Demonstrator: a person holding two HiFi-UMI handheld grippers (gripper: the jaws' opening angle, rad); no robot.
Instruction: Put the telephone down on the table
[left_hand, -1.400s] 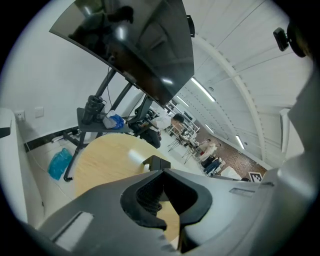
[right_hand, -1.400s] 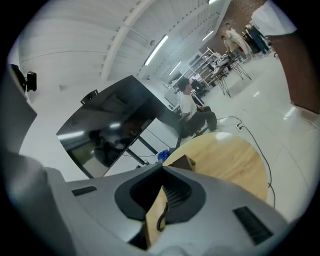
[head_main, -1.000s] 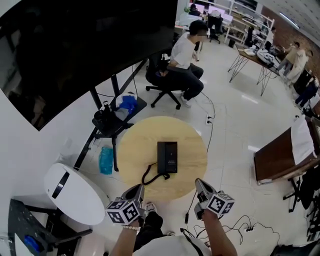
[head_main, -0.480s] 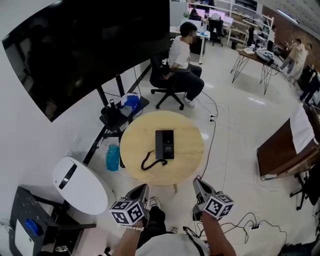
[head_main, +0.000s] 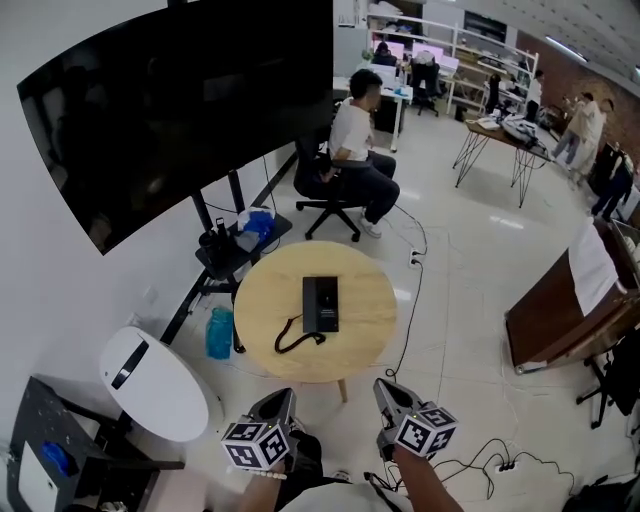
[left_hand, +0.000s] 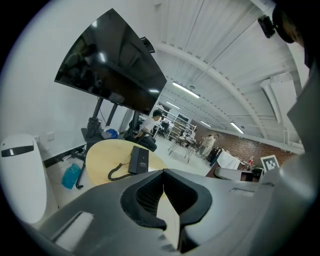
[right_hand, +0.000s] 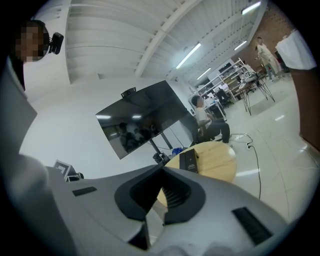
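Black and flat, the telephone (head_main: 320, 303) was laid mid-way on the round wooden tabletop (head_main: 368, 322), its coiled cord (head_main: 290, 338) curled beside it. The left claw (head_main: 279, 402) and the right claw (head_main: 386, 392) were held with jaws together, empty, well apart from it, arms cut off below.

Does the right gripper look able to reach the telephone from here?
Probably not without stepping in: the right gripper hangs short of the table, and the telephone lies mid-table. Nothing blocks the path.
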